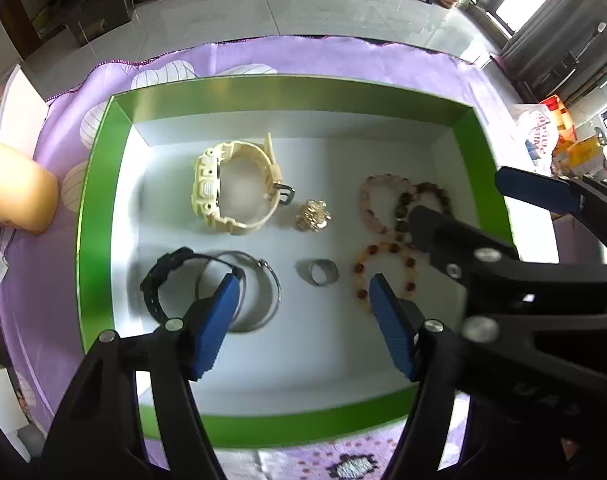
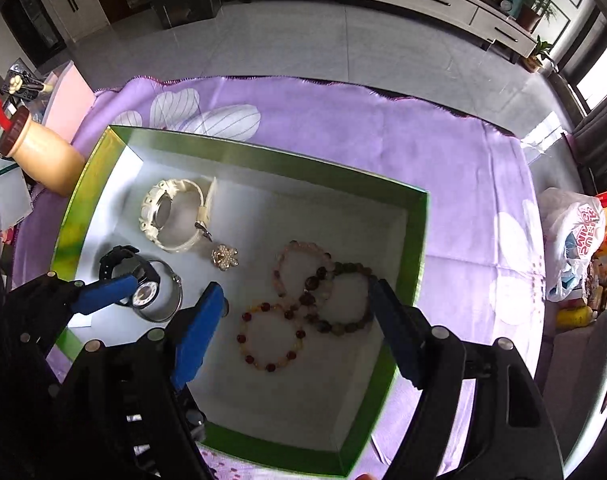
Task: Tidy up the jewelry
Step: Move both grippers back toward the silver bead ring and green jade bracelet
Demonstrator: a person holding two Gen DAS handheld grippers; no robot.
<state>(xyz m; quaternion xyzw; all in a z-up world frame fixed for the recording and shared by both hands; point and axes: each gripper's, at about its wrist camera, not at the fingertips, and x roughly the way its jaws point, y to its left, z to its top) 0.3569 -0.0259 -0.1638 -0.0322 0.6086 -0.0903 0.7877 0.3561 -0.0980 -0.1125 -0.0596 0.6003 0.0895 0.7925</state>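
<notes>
Left wrist view: the left gripper [image 1: 303, 312] has its blue pads wide apart, nothing between them, above the near half of the shallow green-walled cardboard box w/ white floor [image 1: 95, 216]. Bare white floor lies between the pads and toward the near wall. Box contents: cream plastic watch [image 1: 227, 188] at back, gold flower brooch [image 1: 313, 216] just right of it, black watch [image 1: 163, 280] overlapping a thin silver bangle [image 1: 269, 292] front left, silver ring [image 1: 321, 274] centre, three beaded bracelets [image 1: 387, 236] touching each other at right. The right gripper [image 1: 483, 216] enters from the right over the beads.

Right wrist view: right gripper [image 2: 299, 332] pads also spread, straddling the red-and-amber bead bracelet [image 2: 269, 336] w/o touching. Right pad sits near the box's right wall [image 2: 417, 256]. Purple floral cloth [image 2: 443, 168] surrounds the box. White plastic bag w/ red lettering [image 2: 579, 236], not legible.
</notes>
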